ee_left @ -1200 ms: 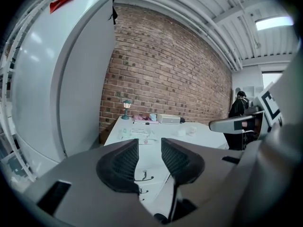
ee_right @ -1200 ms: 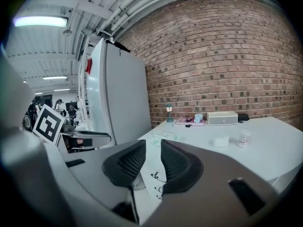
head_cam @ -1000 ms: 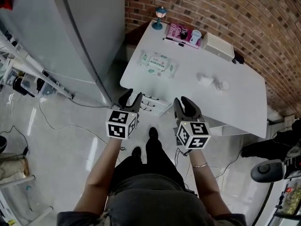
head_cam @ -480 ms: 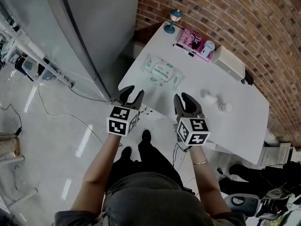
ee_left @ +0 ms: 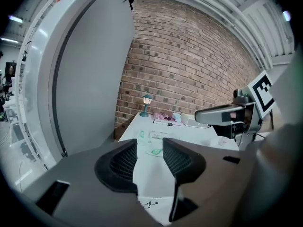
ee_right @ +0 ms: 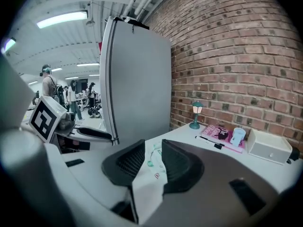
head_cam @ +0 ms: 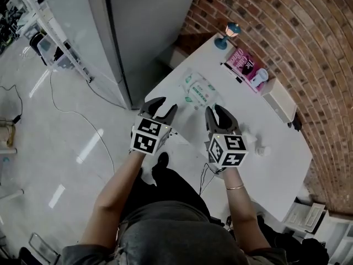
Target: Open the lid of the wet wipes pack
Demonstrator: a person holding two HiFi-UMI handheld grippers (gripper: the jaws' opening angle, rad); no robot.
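Your left gripper (head_cam: 161,108) is opening, empty. Ahead of both, the soft white-and-green plastic wet wipes pack (head_cam: 198,91) lies flat on the white surface (head_cam: 276,164). It looks light and likely slippery, so pin its body and catch the stiffer lid (head_cam: 201,94) at its edge. Your right gripper (head_cam: 217,115) is opening too, empty.

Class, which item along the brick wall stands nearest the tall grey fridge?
The small teal lamp: it ends the row at the table's corner; the pink book, pale cup and white box sit farther along.
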